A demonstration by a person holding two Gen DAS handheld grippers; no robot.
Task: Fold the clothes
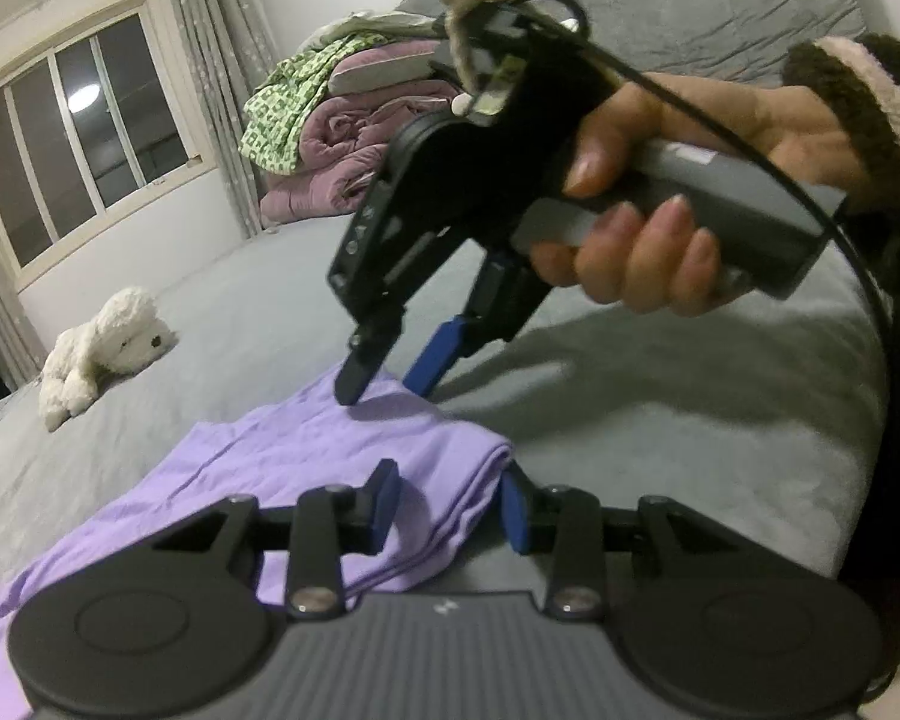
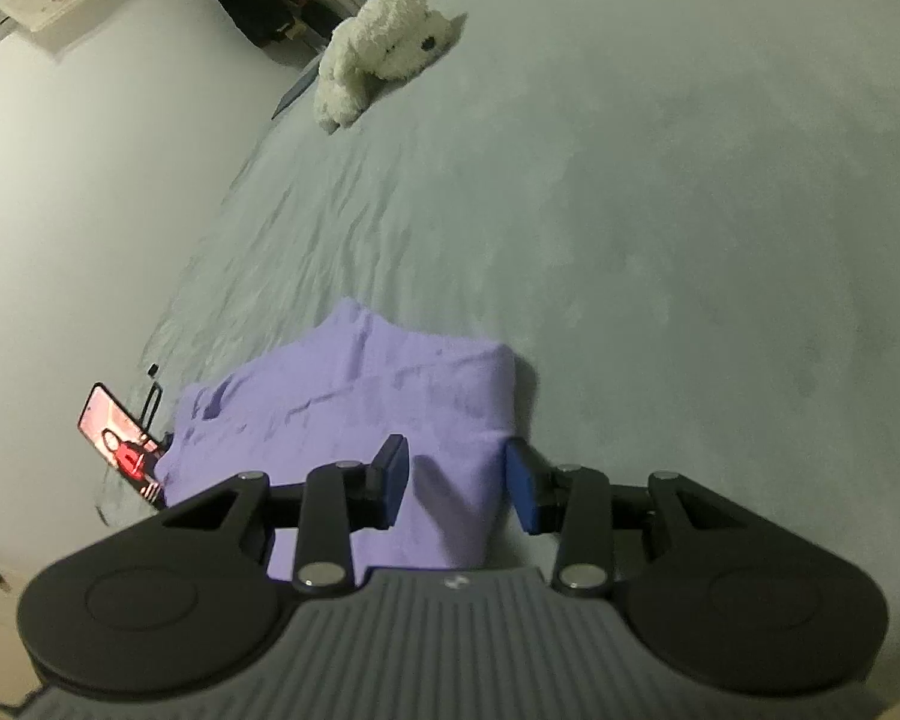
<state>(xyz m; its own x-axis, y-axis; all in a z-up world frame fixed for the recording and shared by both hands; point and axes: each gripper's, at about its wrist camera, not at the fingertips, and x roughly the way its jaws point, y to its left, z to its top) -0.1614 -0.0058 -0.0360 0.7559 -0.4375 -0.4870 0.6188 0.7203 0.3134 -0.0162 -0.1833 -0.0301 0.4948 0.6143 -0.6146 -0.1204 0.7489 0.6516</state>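
Lilac cloth, a folded garment (image 1: 306, 480), lay flat on the grey bed sheet (image 1: 660, 420) in front of me, and both of my grippers stood over it. Far off on my left the white plush toy (image 1: 105, 348) lay on the sheet under the window (image 1: 78, 144), with a pile of pink and green bedding (image 1: 330, 138) further along the wall. My left gripper (image 1: 450, 510) tilted down toward the folded edge of the garment, its jaws apart, one blue pad over the cloth and the other just past the fold, neither pressing on it. Beyond it my right hand (image 1: 660, 198) was wrapped around the grey handle, fuzzy cuff at the wrist, thumb along the top and fingers curled underneath, angling my right gripper (image 1: 384, 378) down so that its tips came to the far corner of the garment. From that gripper's own camera its jaws were also apart, straddling the corner of the lilac cloth without clamping it. A phone (image 2: 120, 438) lay lit near the left edge of the garment
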